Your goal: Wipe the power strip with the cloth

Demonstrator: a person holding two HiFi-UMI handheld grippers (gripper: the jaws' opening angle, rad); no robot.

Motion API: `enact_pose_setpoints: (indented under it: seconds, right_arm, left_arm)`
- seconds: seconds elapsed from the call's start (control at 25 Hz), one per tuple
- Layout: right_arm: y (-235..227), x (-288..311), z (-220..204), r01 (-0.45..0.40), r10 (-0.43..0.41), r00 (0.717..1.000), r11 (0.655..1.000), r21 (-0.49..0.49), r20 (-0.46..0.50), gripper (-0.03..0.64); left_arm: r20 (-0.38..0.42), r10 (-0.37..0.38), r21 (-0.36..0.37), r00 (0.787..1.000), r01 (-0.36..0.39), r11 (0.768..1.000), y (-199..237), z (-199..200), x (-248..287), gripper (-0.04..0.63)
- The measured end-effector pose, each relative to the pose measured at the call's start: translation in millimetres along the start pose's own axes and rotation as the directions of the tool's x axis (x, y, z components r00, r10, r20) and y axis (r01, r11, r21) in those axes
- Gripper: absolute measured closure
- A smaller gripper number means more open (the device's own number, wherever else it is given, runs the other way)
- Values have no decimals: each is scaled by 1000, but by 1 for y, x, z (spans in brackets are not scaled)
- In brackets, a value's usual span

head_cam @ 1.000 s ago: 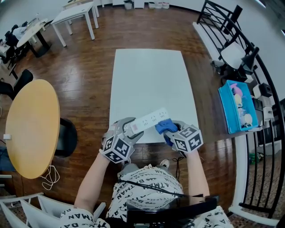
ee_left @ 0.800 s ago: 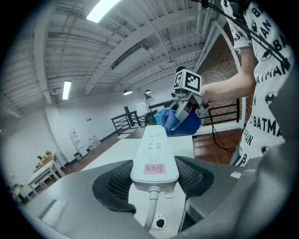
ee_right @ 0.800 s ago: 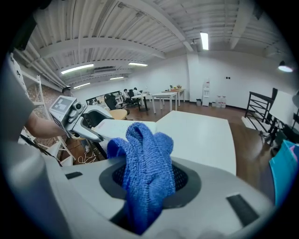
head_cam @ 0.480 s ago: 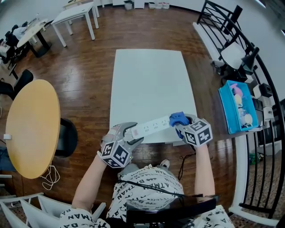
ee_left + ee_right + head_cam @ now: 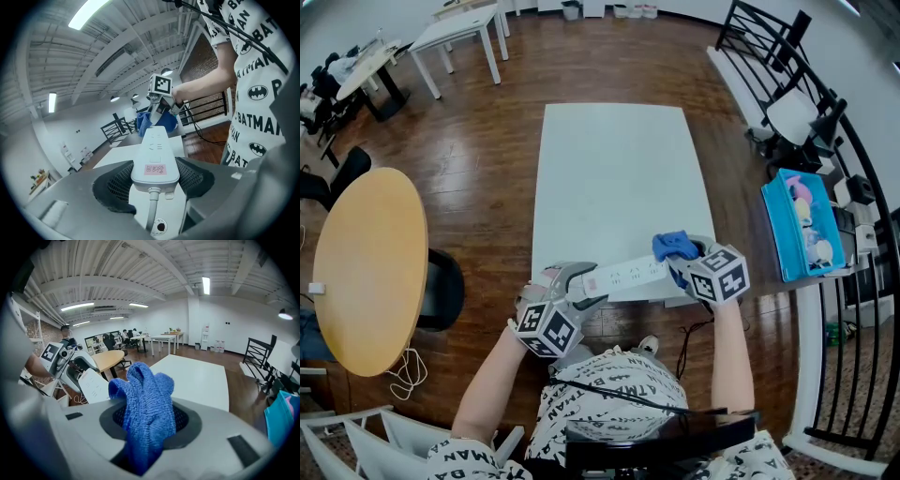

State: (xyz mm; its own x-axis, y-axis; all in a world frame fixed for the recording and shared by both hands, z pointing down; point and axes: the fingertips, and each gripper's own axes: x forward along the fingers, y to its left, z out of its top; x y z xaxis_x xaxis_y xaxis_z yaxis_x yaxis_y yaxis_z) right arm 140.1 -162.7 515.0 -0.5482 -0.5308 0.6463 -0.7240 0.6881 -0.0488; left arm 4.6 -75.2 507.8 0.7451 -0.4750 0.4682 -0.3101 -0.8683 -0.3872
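Power strip [image 5: 628,277], clamped by left gripper [image 5: 577,282], has been wiped to its right end by cloth [image 5: 672,246] pinched in right gripper [image 5: 682,261], likely finishing a stroke.

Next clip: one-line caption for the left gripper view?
Left gripper clamps the power strip at its cord end; right gripper holds the blue cloth at the far end.

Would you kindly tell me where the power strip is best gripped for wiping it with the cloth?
Take the power strip by its cord end, across the narrow sides, coming from behind that end along its length. It is a long slim bar, so a grip there, as the left gripper has, should leave the socket face free for the cloth.
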Motion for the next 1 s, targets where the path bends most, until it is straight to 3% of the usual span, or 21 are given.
enact_pose_setpoints:
  seconds: [0.6,1.0]
  right_arm:
    - [12,-5,-24,-34,32,998,999,-30,-47,475]
    - [27,1,-23,-34,34,999,999,8,-35,474]
  left_arm:
    - [-9,74,-35,997,-74,997,28,-4,2,314]
    - [-29,131,-103,991,-134,986,44,-7,0,314]
